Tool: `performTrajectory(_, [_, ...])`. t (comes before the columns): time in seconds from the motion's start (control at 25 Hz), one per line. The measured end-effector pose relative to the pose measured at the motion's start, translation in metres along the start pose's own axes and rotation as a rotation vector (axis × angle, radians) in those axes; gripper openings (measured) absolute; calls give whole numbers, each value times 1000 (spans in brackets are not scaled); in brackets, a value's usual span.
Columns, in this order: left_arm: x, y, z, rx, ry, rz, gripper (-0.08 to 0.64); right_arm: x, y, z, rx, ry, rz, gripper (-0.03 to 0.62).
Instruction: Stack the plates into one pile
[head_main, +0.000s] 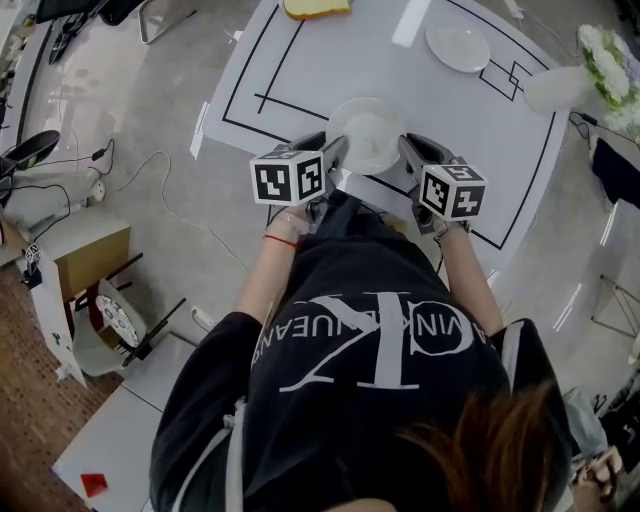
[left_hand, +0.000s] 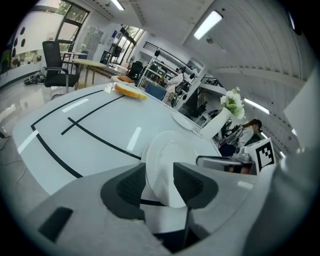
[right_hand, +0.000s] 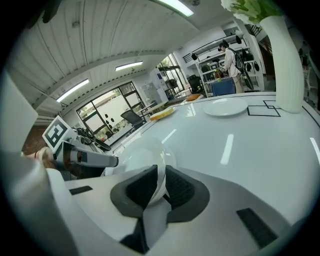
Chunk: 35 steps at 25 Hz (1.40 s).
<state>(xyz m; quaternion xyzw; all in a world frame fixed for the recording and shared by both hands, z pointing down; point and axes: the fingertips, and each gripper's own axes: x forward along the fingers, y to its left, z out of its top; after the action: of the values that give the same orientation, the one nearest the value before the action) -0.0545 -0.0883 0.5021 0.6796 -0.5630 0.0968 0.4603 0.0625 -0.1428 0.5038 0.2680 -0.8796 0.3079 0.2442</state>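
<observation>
Your right claw (head_main: 410, 147) pinches the near plate (head_main: 367, 135) at its three o'clock rim to steady it. Your left claw (head_main: 338, 150) stands wide around the nine o'clock rim, seemingly letting go. The other plate (head_main: 458, 45) waits at one o'clock on the table (head_main: 300, 60).

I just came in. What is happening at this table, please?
A person stands at the white table with a hand-held gripper in each hand, both at one white plate near the table's edge. The right hand-held gripper is closed on the plate's rim. The left hand-held gripper has its jaws apart around the opposite rim, not pressing it. A second plate lies farther away, so the pile is not made yet.
</observation>
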Motion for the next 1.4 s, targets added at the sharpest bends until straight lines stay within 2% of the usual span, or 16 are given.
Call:
performTrajectory(0.36, [13,2,-4,112,123,-3,216,7,-5,-2,-1,7,-57,55])
performTrajectory(0.72, [20,2,-7,192,196,9,245,8,-9,-4,-9,13,-97,57])
performTrajectory(1.04, [20,8,1,204,187,20,244,6,-11,2,-3,-16,-112,43])
performTrajectory(1.4, [22,11,30,226,155,8,241,-10,-16,12,34,-96,-126,49])
